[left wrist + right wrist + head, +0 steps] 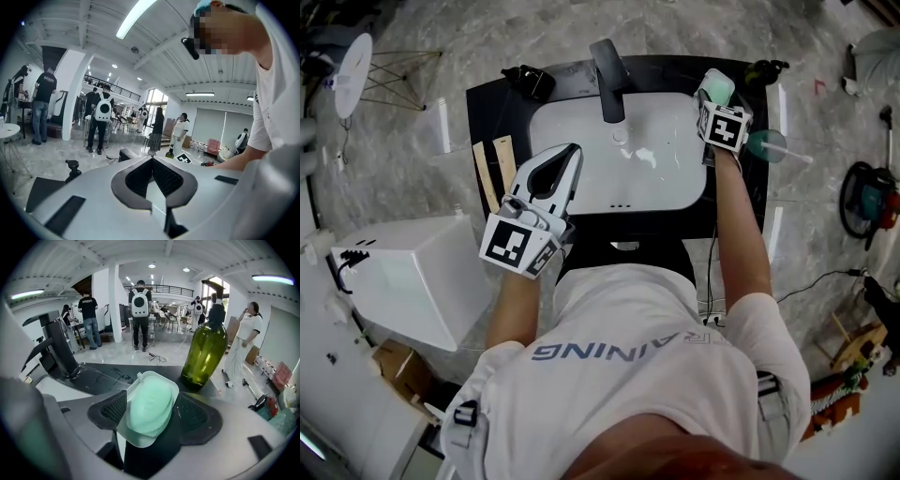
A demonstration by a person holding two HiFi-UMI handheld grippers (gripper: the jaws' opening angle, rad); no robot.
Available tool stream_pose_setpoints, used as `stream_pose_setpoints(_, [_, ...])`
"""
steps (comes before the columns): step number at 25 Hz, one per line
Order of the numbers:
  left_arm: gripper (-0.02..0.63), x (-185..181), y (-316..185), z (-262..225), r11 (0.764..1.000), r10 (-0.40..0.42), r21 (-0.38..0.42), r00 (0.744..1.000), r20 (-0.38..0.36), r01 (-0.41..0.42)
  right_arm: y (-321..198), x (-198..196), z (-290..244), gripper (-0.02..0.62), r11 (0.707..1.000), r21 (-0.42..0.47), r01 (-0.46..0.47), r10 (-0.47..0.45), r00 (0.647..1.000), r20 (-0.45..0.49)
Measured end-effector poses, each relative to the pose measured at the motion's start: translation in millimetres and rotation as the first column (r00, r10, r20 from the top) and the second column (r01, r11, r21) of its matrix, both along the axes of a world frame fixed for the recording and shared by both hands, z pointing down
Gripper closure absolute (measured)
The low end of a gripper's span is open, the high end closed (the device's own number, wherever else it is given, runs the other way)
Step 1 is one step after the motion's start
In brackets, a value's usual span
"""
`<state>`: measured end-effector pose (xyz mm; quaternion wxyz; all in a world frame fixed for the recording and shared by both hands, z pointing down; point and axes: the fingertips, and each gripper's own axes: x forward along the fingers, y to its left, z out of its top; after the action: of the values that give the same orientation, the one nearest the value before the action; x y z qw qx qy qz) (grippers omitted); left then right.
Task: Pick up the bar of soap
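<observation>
Right claw (153, 416) hangs released astride the green soap (149, 404) in its white dish (140, 442); pinch the bar above the rim, gently, it's likely slippery. Left claw (152, 173) clenched, empty.

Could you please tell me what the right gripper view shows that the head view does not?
Only the right gripper view: people standing in the hall, and its open fingers either side of the dish. Only the head view: the white basin, the left gripper over its left edge, and two wooden strips. Both: the green bar of soap in that dish, and the black faucet.
</observation>
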<state>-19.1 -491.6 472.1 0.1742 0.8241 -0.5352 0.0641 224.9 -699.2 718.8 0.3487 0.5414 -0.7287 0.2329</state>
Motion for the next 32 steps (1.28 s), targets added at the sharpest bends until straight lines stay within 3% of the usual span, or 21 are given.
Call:
stream_pose_setpoints(14, [0.597, -2.0, 1.1, 1.9, 1.0, 0.013, -0.006, 1.0, 0.005, -0.013, -0.6, 6.6, 1.0, 0.298, 0.998, -0.011, -0.06, 0.06, 0.996, 0.06])
stream_pose_setpoints(25, [0.597, 3.5, 8.4, -11.1, 0.999, 0.024, 0.027, 1.0, 0.006, -0.024, 6.0, 2.2, -49.6, 0.301, 0.992, 0.127, -0.026, 0.012, 0.994, 0.109])
stream_pose_setpoints(32, [0.597, 7.6, 15.8, -22.7, 0.998, 0.046, 0.052, 0.999, 0.01, -0.046, 33.4, -14.3, -111.7, 0.301, 0.953, 0.298, 0.061, -0.106, 0.985, 0.136])
